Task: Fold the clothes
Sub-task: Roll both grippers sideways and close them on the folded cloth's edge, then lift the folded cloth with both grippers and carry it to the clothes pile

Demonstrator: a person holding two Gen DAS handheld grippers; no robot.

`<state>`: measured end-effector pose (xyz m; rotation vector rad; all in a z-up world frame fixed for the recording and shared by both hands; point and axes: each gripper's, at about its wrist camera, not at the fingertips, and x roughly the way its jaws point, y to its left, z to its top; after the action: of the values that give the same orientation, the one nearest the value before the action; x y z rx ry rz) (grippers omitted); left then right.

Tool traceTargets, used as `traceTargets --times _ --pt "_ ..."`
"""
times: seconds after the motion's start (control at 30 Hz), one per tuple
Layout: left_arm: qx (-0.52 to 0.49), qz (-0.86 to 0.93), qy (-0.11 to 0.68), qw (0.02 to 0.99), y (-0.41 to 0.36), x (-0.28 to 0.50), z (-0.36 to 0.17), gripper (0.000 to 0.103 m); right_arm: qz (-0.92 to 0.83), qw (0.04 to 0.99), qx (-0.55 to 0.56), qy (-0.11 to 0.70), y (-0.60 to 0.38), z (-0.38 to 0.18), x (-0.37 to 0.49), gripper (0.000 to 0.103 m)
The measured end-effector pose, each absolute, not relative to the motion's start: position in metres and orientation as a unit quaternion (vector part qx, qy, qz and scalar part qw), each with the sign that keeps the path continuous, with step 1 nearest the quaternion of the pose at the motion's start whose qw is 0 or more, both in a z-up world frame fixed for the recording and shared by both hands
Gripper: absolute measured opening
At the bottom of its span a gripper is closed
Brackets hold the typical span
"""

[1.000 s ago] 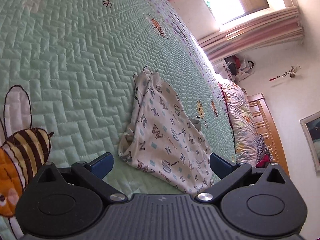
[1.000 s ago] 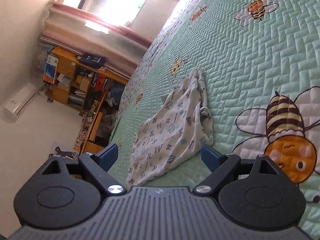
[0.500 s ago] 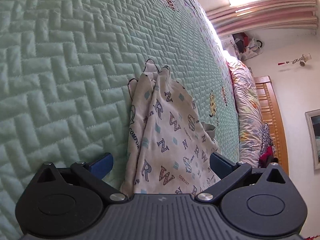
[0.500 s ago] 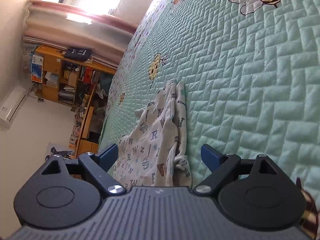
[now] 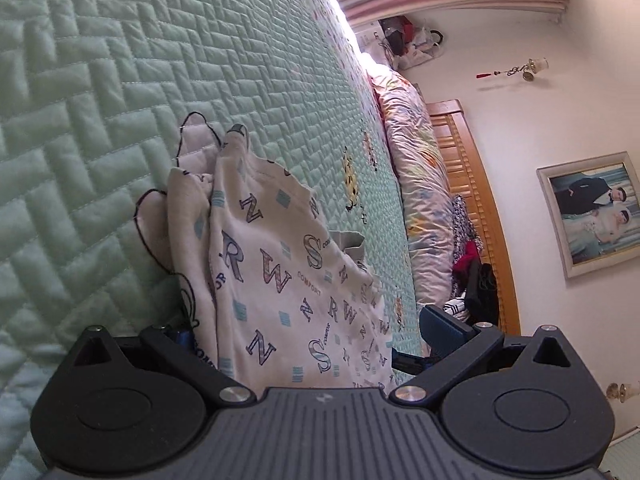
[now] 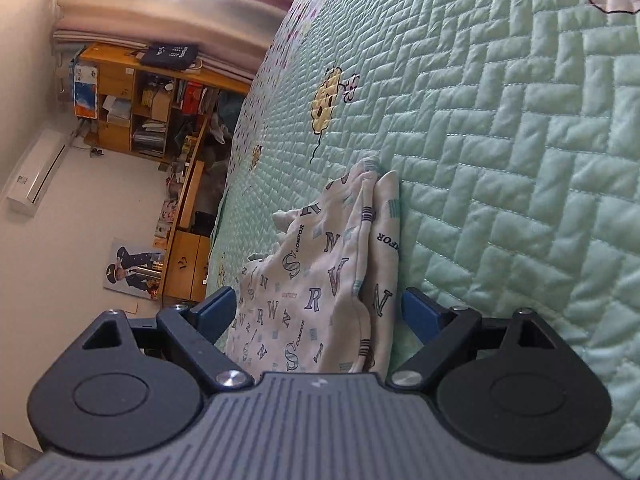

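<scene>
Straddling: left gripper point(image 5: 308, 326) has its jaws spread wide, released, with the garment point(image 5: 280, 280) lying between them; one blue pad is half hidden under the cloth's edge, the other stands clear beside the far edge.
Matching side: right gripper point(image 6: 316, 310) is likewise parted and gripping nothing, its 2 blue pads on either side of the same garment point(image 6: 320, 280).
Cloth near the jaws: white fabric printed with letters, bunched into several layers, running from under each gripper's nose forward.
Cloth further ahead: it narrows to a gathered tip resting on the green quilt point(image 5: 100, 100), also seen as quilt point(image 6: 520, 160).
Step in hand, by my reading: closing on the near end with both grippers to lift and lay it over.
Doing it well: pinch all layers at once, not just the top one; set each pad low against the quilt so no edge slips out.
Risk: catching quilt with the cloth, or an uneven lift that skews the fold.
Beyond: wooden headboard point(image 5: 472, 200) far ahead of the left gripper; shelves point(image 6: 140, 100) far ahead of the right.
</scene>
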<state>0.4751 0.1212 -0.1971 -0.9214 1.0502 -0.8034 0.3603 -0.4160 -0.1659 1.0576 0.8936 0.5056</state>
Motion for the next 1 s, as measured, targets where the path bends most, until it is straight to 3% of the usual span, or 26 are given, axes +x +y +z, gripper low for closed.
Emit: traceTargets --times 0.2,0.27,0.3,0.33,0.37,0.4,0.57,0.77,1.0 --pt "-0.386 -0.352 0.476 0.708 0.102 0.476 -0.194 0.102 0.242 0.747 0.452 0.422 -0.392 -0.161 0.374 0.090" --pt "-0.369 -0.347 0.476 0.719 0.096 0.472 -0.191 0.096 0.238 0.757 0.432 0.428 -0.382 -0.158 0.374 0.077" --pt "-0.364 -0.343 0.479 0.721 0.097 0.468 -0.192 0.081 0.235 0.761 0.422 0.433 -0.378 -0.158 0.373 0.055" --pt "-0.365 -0.339 0.488 0.717 0.096 0.468 -0.195 0.065 0.227 0.766 0.413 0.438 -0.373 -0.160 0.372 0.027" --pt "-0.366 -0.334 0.496 0.713 0.094 0.467 -0.198 0.028 0.215 0.772 0.401 0.444 -0.368 -0.162 0.370 0.012" --pt "-0.362 -0.331 0.501 0.713 0.092 0.466 -0.200 0.020 0.210 0.777 0.398 0.441 -0.365 -0.164 0.367 0.013" --pt "-0.376 -0.331 0.466 0.729 0.094 0.455 -0.203 0.016 0.204 0.791 0.412 0.404 -0.368 -0.166 0.354 0.012" --pt "-0.397 -0.321 0.439 0.739 0.106 0.444 -0.192 0.015 0.205 0.812 0.400 0.372 -0.362 -0.144 0.350 0.012" --pt "-0.384 -0.356 0.415 0.744 0.080 0.427 -0.133 0.015 0.203 0.825 0.403 0.339 -0.368 -0.105 0.326 0.012"
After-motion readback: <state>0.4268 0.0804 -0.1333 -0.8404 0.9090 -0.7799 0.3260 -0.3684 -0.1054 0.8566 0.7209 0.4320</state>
